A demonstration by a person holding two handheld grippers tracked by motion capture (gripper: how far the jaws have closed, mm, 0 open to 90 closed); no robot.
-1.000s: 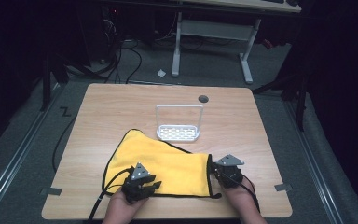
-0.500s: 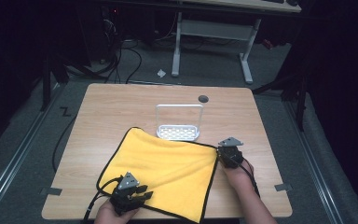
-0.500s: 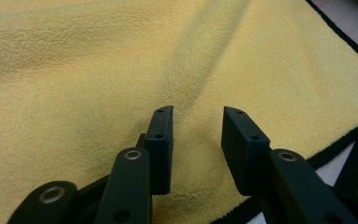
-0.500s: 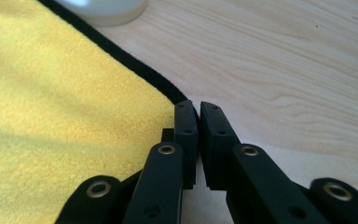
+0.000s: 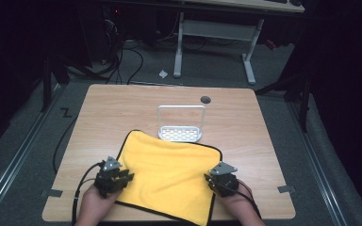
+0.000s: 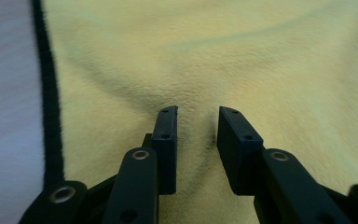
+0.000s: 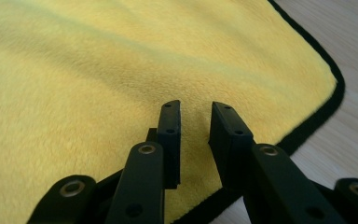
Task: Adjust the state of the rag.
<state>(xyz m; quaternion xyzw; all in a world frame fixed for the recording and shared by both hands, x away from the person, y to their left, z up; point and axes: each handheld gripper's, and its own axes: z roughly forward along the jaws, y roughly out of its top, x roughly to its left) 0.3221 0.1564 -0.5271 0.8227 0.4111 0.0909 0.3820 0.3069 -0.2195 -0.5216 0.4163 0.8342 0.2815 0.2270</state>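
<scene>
Lying spread on the near half of the wooden table point(image 5: 122, 108), the yellow cloth point(image 5: 169, 174) with black edging now sits flatter than a second ago, when its left side was bunched into a rounded hump; its far left corner has been drawn out to a point beside the white rack point(image 5: 180, 125), and its near edge reaches the table's front edge.

Left gripper point(image 5: 122, 177): at the cloth's left edge, farther from the front edge than half a second ago. Jaws have just been closing, yet stand apart; in the left gripper view point(image 6: 196, 135) a low ridge of cloth rises between the pads without being pinched.

Right gripper point(image 5: 217, 181): at the cloth's right edge, now nearer the front edge than half a second ago. Jaws have just been opening; in the right gripper view point(image 7: 193, 135) they stand apart above the cloth near its black-trimmed corner, gripping nothing.

Surface: pale wood, a round cable hole point(image 5: 205, 100) near the far edge, tape tabs point(image 5: 50, 192) at the near left and right edges.

Room: dark, grey carpet, a white desk frame point(image 5: 212, 33) beyond the table, black cables point(image 5: 122, 56) on the floor at far left.
</scene>
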